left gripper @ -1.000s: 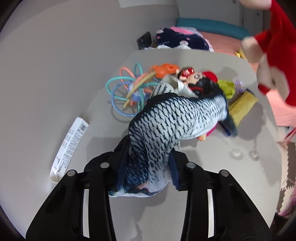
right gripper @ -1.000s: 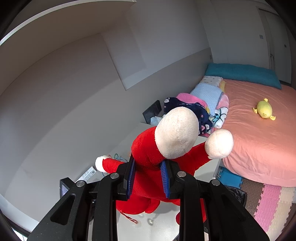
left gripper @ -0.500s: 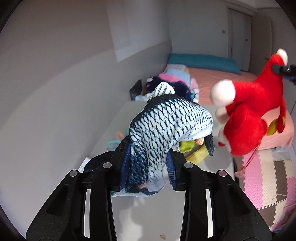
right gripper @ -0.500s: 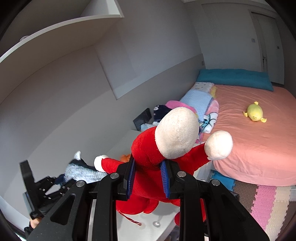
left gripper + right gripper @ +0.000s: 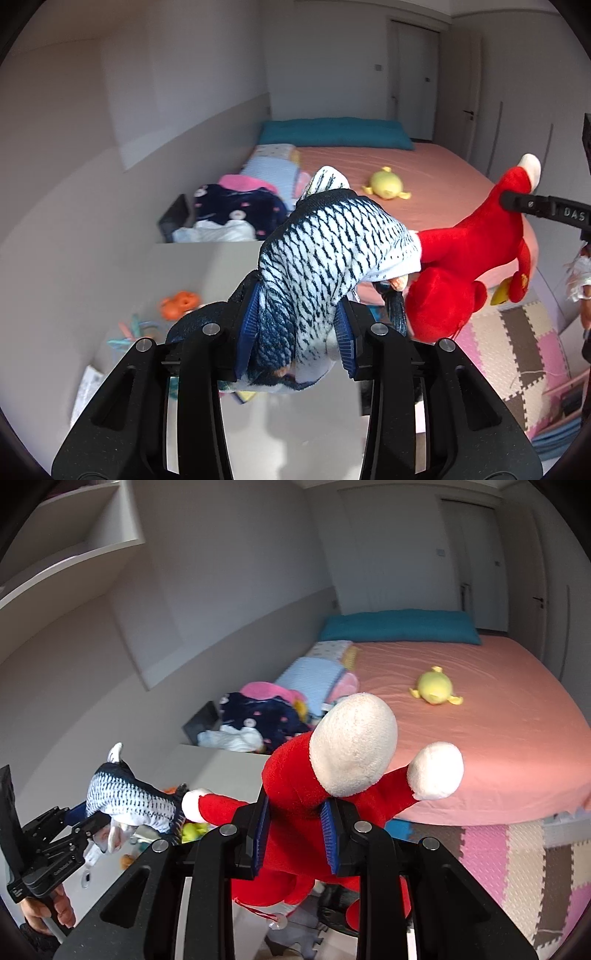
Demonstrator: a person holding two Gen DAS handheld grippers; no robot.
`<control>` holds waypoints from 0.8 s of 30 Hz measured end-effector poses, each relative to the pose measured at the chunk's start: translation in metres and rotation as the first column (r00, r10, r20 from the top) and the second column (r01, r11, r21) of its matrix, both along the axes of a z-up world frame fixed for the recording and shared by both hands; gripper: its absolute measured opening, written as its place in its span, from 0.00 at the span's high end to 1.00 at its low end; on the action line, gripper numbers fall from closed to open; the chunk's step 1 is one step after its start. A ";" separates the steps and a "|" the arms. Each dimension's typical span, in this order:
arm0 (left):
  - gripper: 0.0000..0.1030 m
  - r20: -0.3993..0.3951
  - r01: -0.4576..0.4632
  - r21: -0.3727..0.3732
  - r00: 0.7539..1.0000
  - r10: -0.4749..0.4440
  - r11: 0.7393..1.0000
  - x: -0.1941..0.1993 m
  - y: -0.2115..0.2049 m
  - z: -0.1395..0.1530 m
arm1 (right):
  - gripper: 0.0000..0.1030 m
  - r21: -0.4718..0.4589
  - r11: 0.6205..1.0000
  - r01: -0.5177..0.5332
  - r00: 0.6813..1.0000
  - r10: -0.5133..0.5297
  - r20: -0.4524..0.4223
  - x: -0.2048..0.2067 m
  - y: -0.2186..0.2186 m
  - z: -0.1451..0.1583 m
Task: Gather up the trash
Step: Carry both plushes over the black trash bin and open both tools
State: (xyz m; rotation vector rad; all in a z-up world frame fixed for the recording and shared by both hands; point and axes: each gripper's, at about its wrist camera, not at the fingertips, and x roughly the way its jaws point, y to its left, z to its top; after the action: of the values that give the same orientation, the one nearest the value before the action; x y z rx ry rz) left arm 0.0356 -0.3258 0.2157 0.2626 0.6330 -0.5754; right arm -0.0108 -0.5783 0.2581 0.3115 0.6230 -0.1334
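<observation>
My left gripper (image 5: 295, 341) is shut on a blue-and-white plush fish (image 5: 325, 254) and holds it in the air above the white table (image 5: 218, 266). The fish also shows in the right wrist view (image 5: 129, 797), with the left gripper (image 5: 79, 830) under it. My right gripper (image 5: 295, 834) is shut on a red plush doll with a cream face (image 5: 351, 753), held up to the right of the fish. The doll also shows in the left wrist view (image 5: 465, 258).
Toys lie on the table: an orange one (image 5: 181, 304) and a ring rattle (image 5: 133, 332). A white box (image 5: 86, 387) lies at the table's left edge. Beyond is a pink bed (image 5: 480, 716) with a yellow plush (image 5: 436, 686), piled clothes (image 5: 258, 716), and foam floor mats (image 5: 517, 867).
My left gripper lifted the fish off the table and tilted up toward the bed. My right gripper with the red doll stayed raised and turned a little toward the bed.
</observation>
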 end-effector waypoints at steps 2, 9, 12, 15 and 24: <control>0.63 -0.016 0.040 -0.014 0.999 -0.040 0.999 0.002 -0.018 -0.002 | 0.74 -0.008 0.999 0.039 0.999 -0.039 -0.018 -0.009 -0.016 -0.007; 0.63 -0.081 0.157 -0.051 0.984 -0.160 0.986 0.009 -0.087 -0.020 | 0.74 -0.014 0.991 0.132 0.985 -0.133 -0.106 -0.005 -0.063 -0.043; 0.63 -0.110 0.186 -0.057 0.975 -0.191 0.981 0.007 -0.112 -0.030 | 0.74 -0.006 0.989 0.148 0.977 -0.147 -0.152 -0.002 -0.079 -0.065; 0.63 -0.149 0.203 -0.028 0.967 -0.205 0.979 0.012 -0.136 -0.049 | 0.74 0.007 0.988 0.154 0.969 -0.149 -0.199 0.003 -0.090 -0.088; 0.08 -0.258 0.143 0.124 0.960 -0.108 0.982 0.036 -0.182 -0.122 | 0.57 0.125 0.977 0.175 0.928 -0.121 -0.353 0.027 -0.124 -0.161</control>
State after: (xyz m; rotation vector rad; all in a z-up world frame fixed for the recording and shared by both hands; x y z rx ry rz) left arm 0.0718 -0.5074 0.0939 0.3692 0.9091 -0.6937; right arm 0.0159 -0.7026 0.0970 0.4921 0.9599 -0.2910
